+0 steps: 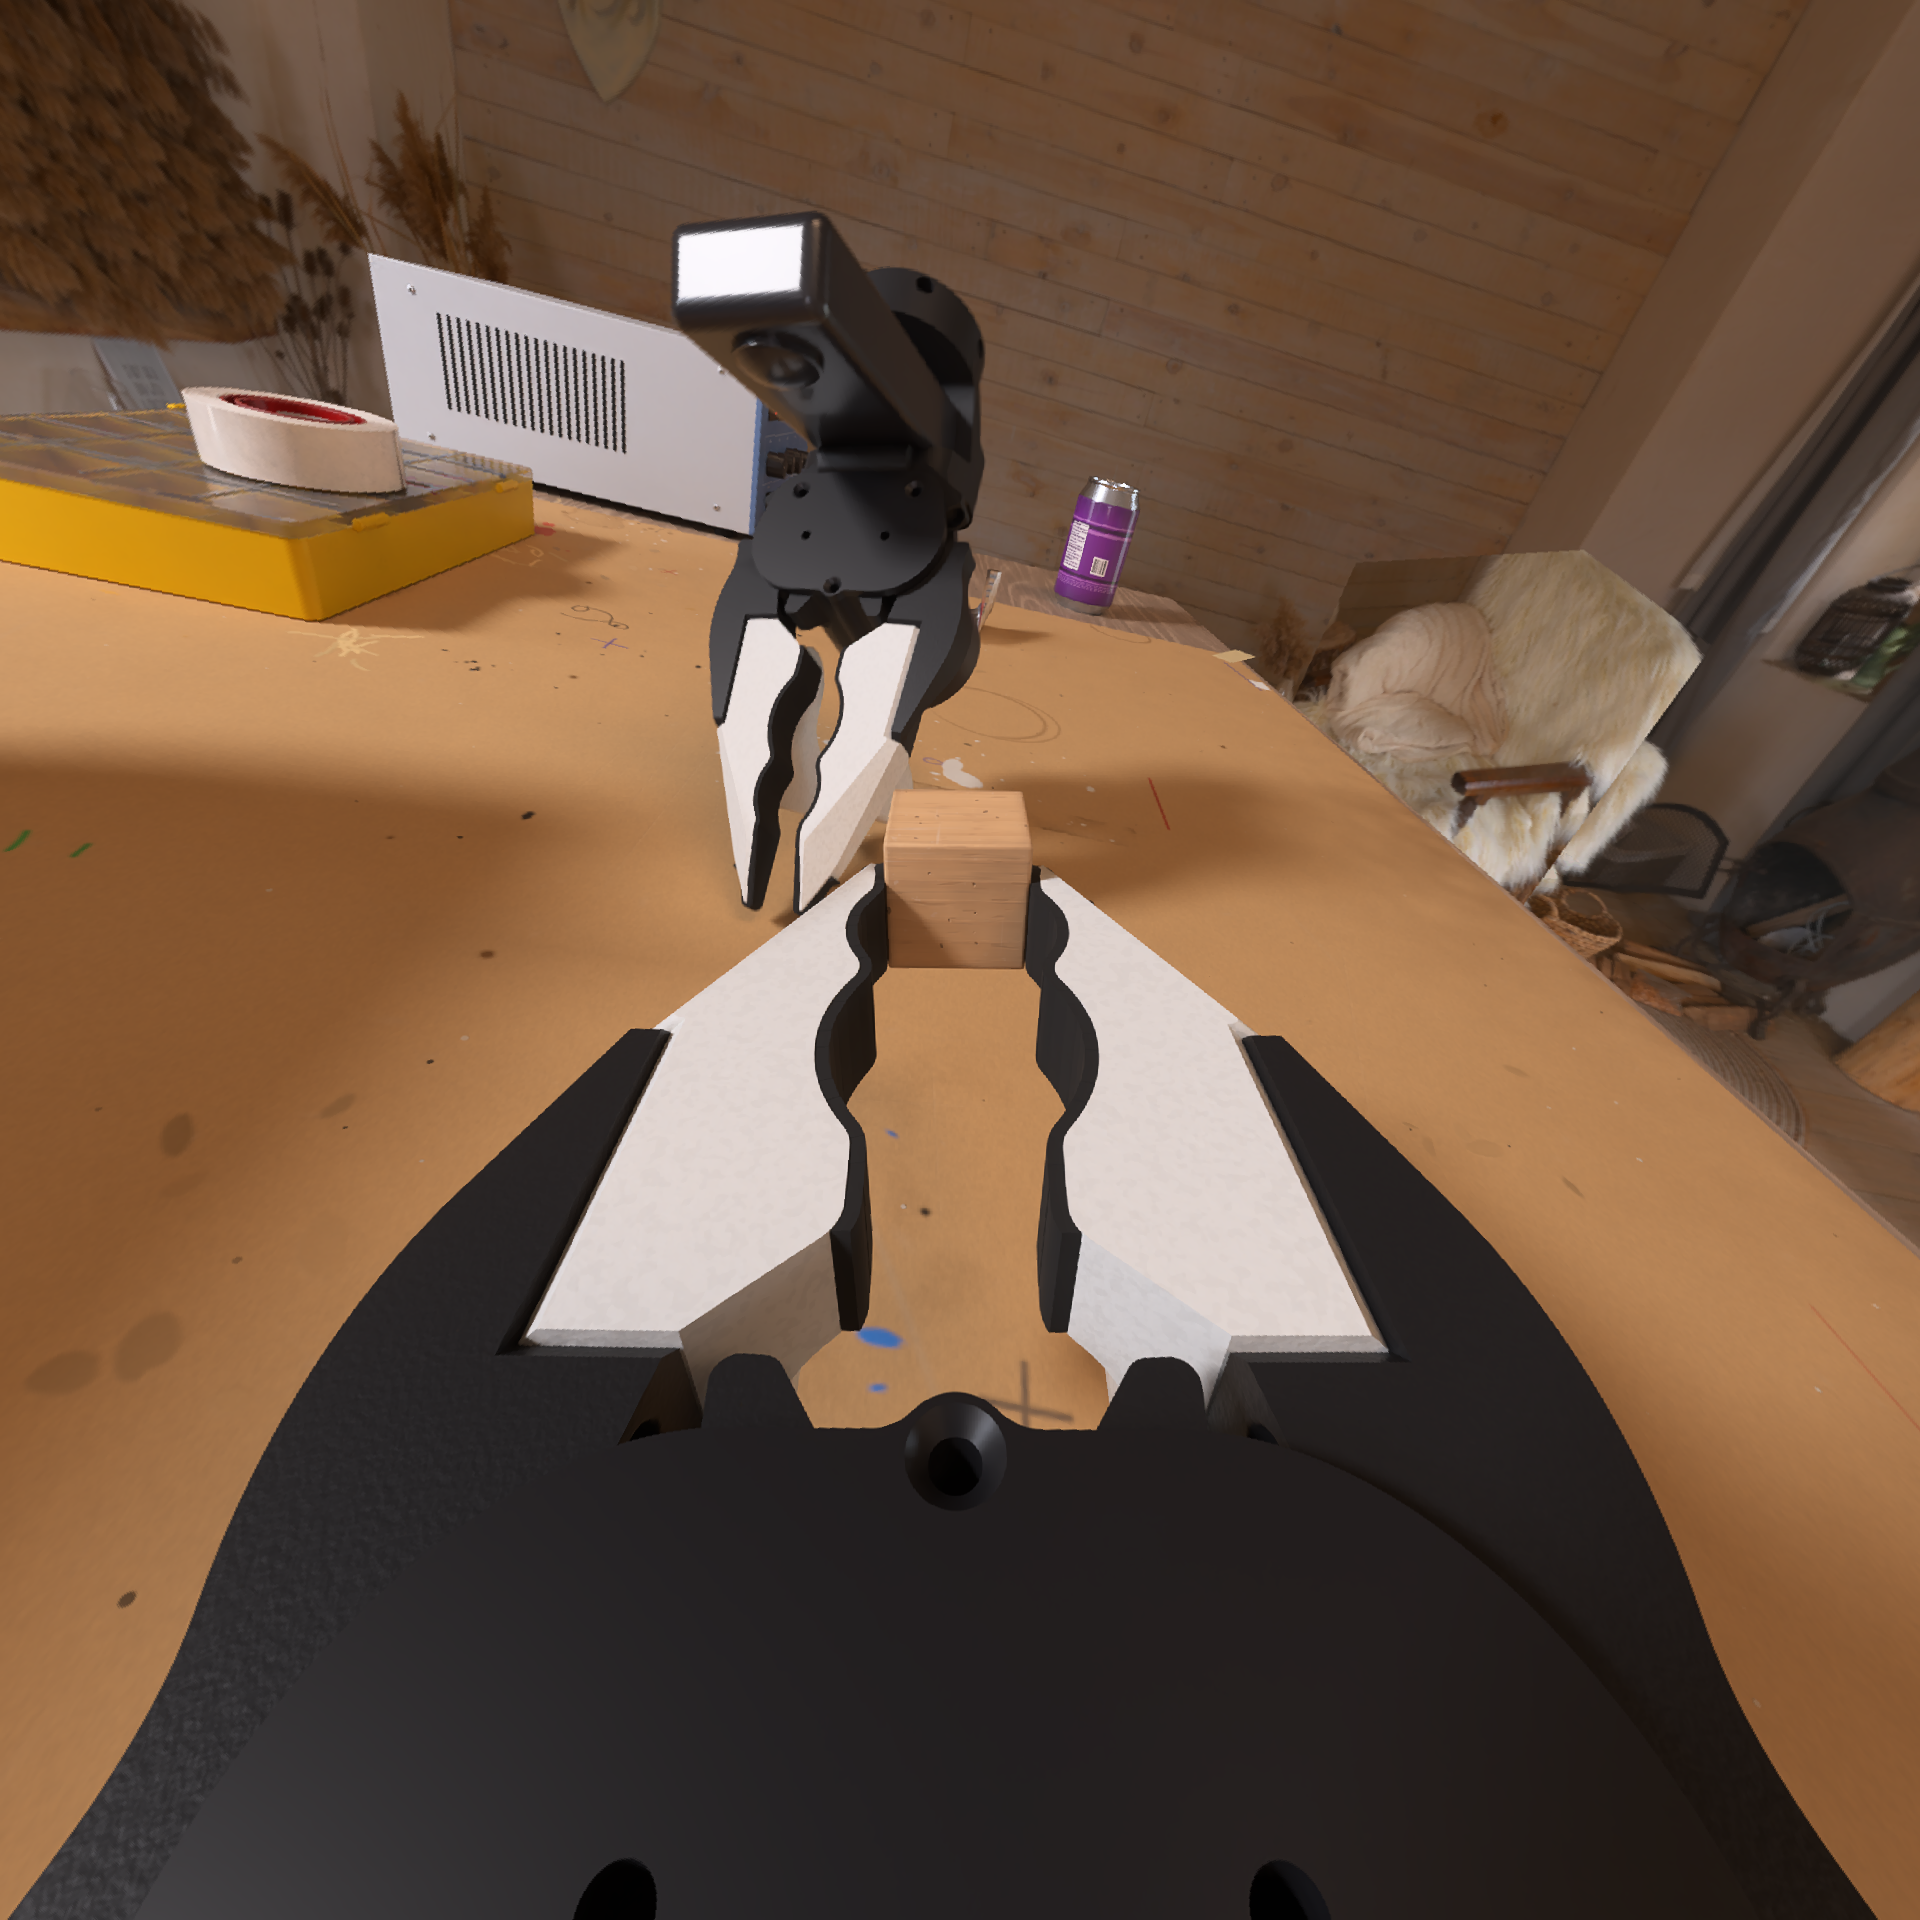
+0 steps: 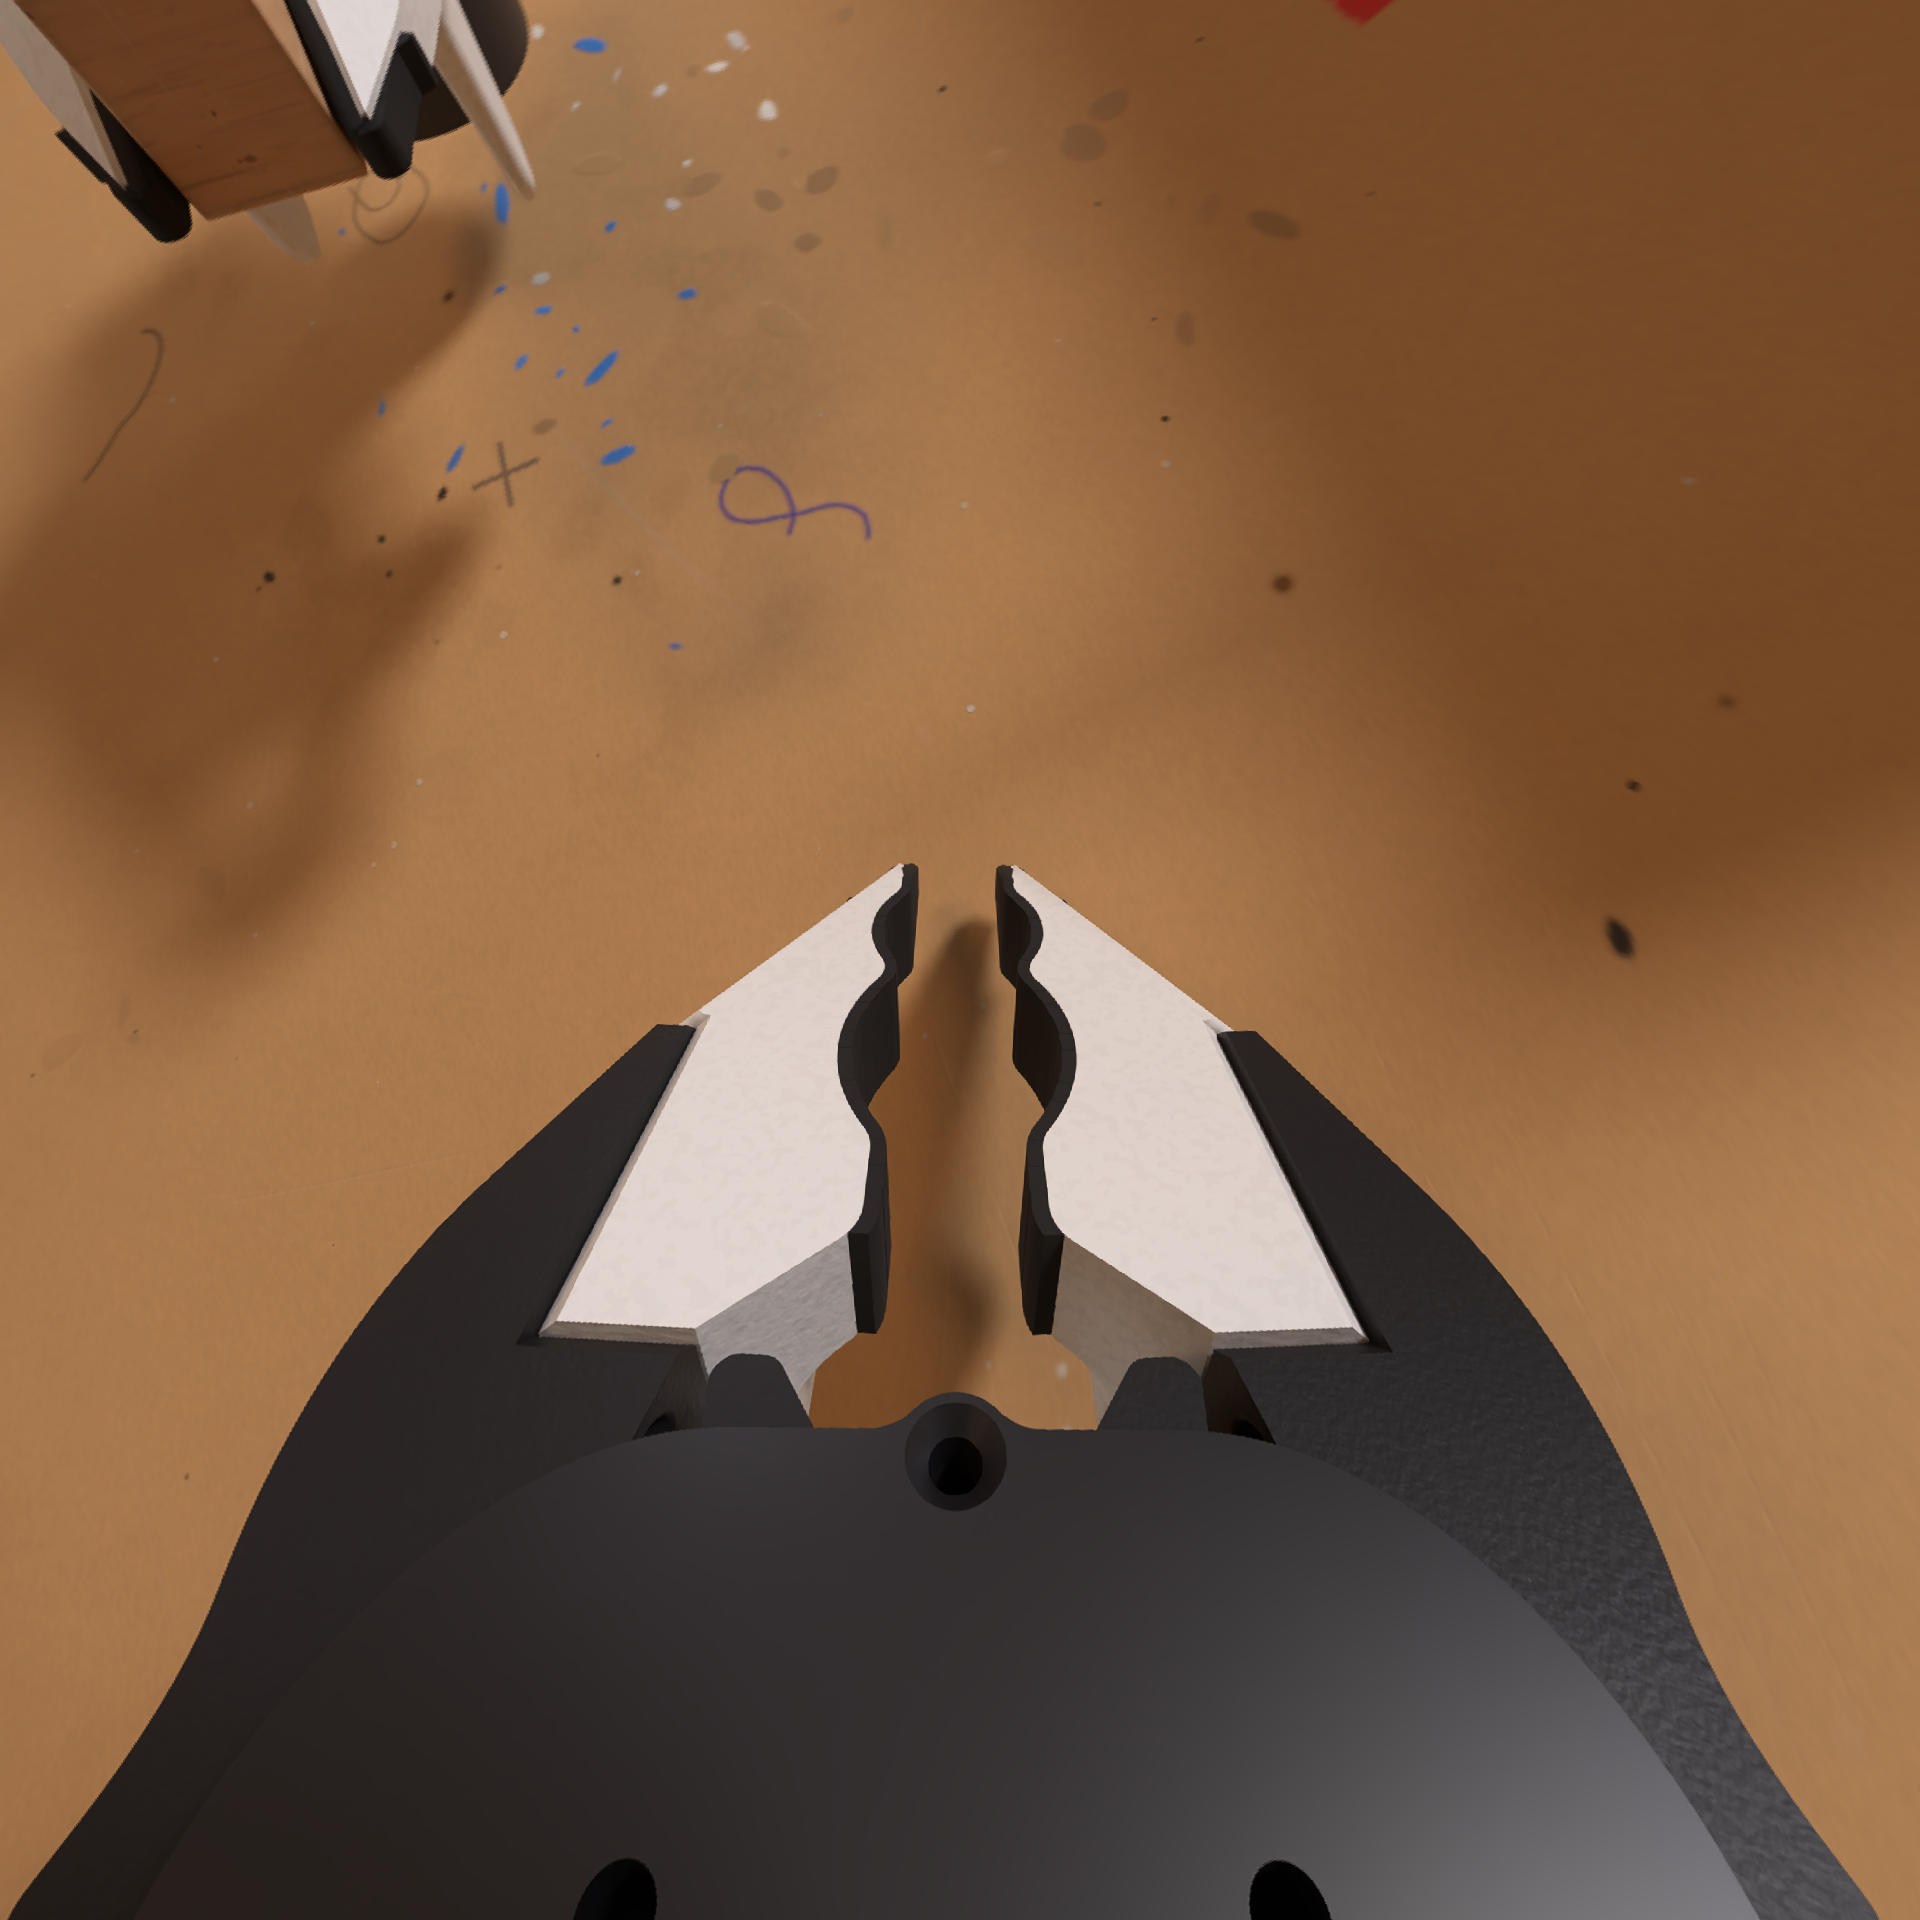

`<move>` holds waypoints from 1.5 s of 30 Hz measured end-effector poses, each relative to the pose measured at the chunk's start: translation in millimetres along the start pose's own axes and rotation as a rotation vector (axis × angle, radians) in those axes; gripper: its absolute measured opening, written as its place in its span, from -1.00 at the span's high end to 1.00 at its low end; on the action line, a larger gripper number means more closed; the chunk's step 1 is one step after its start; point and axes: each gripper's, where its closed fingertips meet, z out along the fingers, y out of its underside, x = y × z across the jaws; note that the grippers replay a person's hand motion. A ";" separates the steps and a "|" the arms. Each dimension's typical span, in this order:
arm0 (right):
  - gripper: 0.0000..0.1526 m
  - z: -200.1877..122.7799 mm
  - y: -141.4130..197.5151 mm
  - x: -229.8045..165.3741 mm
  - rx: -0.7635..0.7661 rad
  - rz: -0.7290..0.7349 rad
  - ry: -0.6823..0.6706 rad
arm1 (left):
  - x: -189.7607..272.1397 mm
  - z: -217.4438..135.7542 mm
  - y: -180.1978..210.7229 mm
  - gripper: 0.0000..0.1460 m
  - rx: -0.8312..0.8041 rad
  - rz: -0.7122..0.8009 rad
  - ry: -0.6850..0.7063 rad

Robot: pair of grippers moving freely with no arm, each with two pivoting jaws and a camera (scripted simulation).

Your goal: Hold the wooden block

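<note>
The wooden block (image 1: 956, 883) is a small light-brown cube. My left gripper (image 1: 956, 896) is shut on it, one fingertip on each side face. The block also shows in the right wrist view (image 2: 229, 104) at the top left, still between the left gripper's fingers and seemingly just above the brown table (image 2: 1143, 623). My right gripper (image 2: 956, 873) points down at bare table with a narrow gap between its fingertips and nothing in it. In the left wrist view the right gripper (image 1: 779, 899) hangs just left of the block, tips near the table.
At the back left a yellow organiser case (image 1: 260, 561) carries a roll of tape (image 1: 296, 436). A white vented box (image 1: 561, 395) stands behind it. A purple can (image 1: 1096, 540) stands at the back. The table edge (image 1: 1455, 862) runs along the right, with a fur-covered armchair (image 1: 1507, 707) beyond.
</note>
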 end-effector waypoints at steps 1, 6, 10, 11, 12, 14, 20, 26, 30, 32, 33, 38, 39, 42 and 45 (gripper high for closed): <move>0.81 4.0 -0.2 -1.1 -0.006 -0.003 -0.026 | -0.5 -0.1 -0.1 0.65 0.000 0.000 -0.001; 0.92 14.2 -4.1 -7.2 0.006 -0.046 -0.081 | -2.8 0.7 2.6 0.65 -0.028 0.014 -0.022; 0.99 11.6 -12.4 -14.1 0.063 -0.099 -0.084 | -4.9 1.5 7.5 0.65 -0.078 0.060 -0.055; 1.00 8.3 -17.5 -15.9 0.092 -0.107 -0.077 | -5.2 1.8 8.6 0.65 -0.087 0.068 -0.059; 1.00 4.4 -23.8 -18.4 0.123 -0.121 -0.071 | -5.8 2.1 9.9 0.65 -0.097 0.076 -0.065; 1.00 -3.4 -38.2 -25.8 0.185 -0.174 -0.046 | -8.1 2.8 12.3 0.65 -0.123 0.106 -0.087; 1.00 -15.0 -65.9 -49.8 0.202 -0.362 0.072 | -13.3 4.6 21.4 0.65 -0.223 0.292 -0.187; 1.00 -9.7 -63.3 -57.1 0.131 -0.478 0.169 | -10.7 6.7 26.0 0.65 -0.268 0.478 -0.235; 1.00 -5.1 -57.5 -60.7 0.104 -0.556 0.198 | -6.4 9.4 30.4 0.65 -0.299 0.517 -0.215; 1.00 -3.2 -55.3 -61.9 0.090 -0.583 0.202 | -5.0 10.2 32.1 0.65 -0.305 0.514 -0.204; 1.00 -2.6 -54.5 -62.3 0.086 -0.592 0.204 | -4.7 10.5 33.1 0.65 -0.310 0.511 -0.201; 1.00 -0.6 -52.3 -62.4 0.078 -0.599 0.202 | -4.2 11.8 39.7 0.65 -0.346 0.525 -0.199; 1.00 -0.3 -51.8 -62.4 0.075 -0.599 0.199 | -4.0 11.9 40.2 0.65 -0.348 0.527 -0.199; 1.00 0.9 -51.2 -62.6 0.073 -0.595 0.195 | -3.8 11.5 41.5 0.65 -0.350 0.521 -0.195; 1.00 3.0 -49.2 -63.0 0.054 -0.600 0.198 | -3.7 11.3 44.6 0.65 -0.367 0.521 -0.195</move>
